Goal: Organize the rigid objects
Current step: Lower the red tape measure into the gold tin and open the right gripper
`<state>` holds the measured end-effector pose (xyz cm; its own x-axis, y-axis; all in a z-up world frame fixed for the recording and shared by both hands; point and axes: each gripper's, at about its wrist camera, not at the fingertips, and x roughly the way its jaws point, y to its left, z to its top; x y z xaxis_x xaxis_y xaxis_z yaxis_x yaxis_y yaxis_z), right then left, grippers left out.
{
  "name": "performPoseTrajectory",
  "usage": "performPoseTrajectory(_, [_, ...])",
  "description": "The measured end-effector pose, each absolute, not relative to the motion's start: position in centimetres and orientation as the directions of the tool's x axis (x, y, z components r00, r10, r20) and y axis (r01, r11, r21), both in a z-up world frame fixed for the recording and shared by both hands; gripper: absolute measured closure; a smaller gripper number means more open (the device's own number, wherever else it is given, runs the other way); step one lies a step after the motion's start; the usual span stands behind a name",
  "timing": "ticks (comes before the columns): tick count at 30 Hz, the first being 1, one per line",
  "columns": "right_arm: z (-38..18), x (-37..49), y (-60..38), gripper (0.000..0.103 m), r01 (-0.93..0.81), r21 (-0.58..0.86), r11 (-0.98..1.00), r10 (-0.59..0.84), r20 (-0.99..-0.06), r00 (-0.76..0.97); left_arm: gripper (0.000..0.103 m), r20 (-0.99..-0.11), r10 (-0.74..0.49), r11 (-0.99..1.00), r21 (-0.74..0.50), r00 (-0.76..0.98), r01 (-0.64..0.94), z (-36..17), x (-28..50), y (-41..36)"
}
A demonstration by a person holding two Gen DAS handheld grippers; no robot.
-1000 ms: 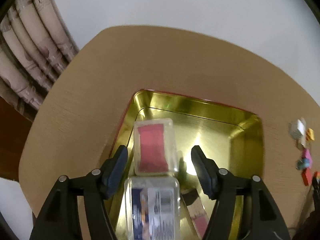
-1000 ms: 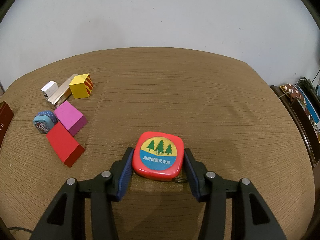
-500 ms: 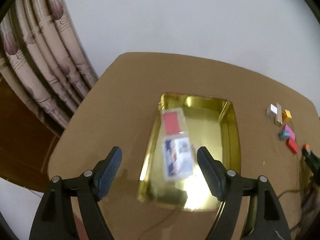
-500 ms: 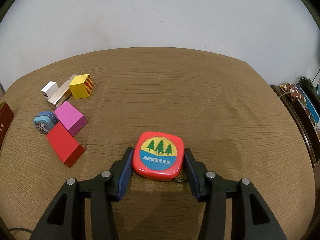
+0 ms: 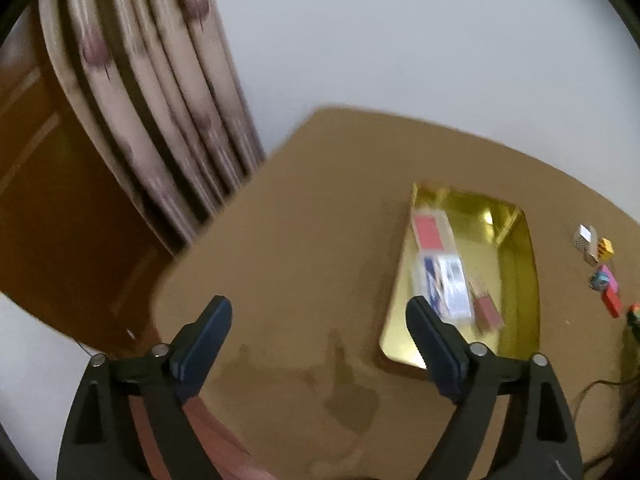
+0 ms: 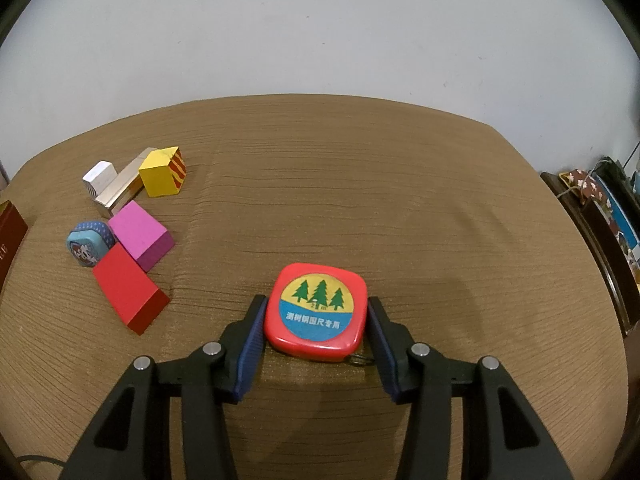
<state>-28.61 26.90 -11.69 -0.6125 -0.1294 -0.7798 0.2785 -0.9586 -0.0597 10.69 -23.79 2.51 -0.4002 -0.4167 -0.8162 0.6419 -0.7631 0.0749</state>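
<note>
In the left wrist view my left gripper [image 5: 318, 308] hangs over bare brown tablecloth, left of a gold tray [image 5: 516, 280]. Its jaws are opening and hold nothing. Inside the tray lie a clear box with a red card [image 5: 430, 234] and a clear box with a blue and white label [image 5: 444, 284]. In the right wrist view my right gripper [image 6: 316, 316] is shut on a red tape measure [image 6: 316, 312], which rests on the cloth. To its left lies a cluster: a yellow cube [image 6: 162, 172], a white block [image 6: 98, 178], a pink block [image 6: 140, 234], a blue tin [image 6: 86, 242] and a red block [image 6: 126, 288].
A curtain [image 5: 160, 100] and a wooden panel [image 5: 52, 200] stand beyond the table's left edge. A dark red box [image 6: 10, 232] pokes in at the left of the right wrist view. A cluttered dark shelf [image 6: 600, 220] stands past the right edge. A pale wall lies behind.
My left gripper has drawn back and up from the tray and swung left, its jaws spreading wider. Both clear boxes stay in the tray. The right gripper and tape measure have not moved.
</note>
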Motion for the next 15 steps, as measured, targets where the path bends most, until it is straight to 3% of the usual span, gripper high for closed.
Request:
performPoseTrajectory(6, [-11.2,-28.3,26.1,0.054,0.262,-0.060,-0.963,-0.116,-0.789,-0.604,0.016,-0.837,-0.392,-0.751,0.051,-0.382,0.658,-1.4,10.7,-21.5])
performPoseTrajectory(15, [-9.0,-26.3,24.6,0.054,0.291,-0.025,-0.956,-0.170,-0.762,-0.625,0.015,-0.775,-0.511,-0.713,0.141,-0.371,0.687,-2.7,12.2,-20.8])
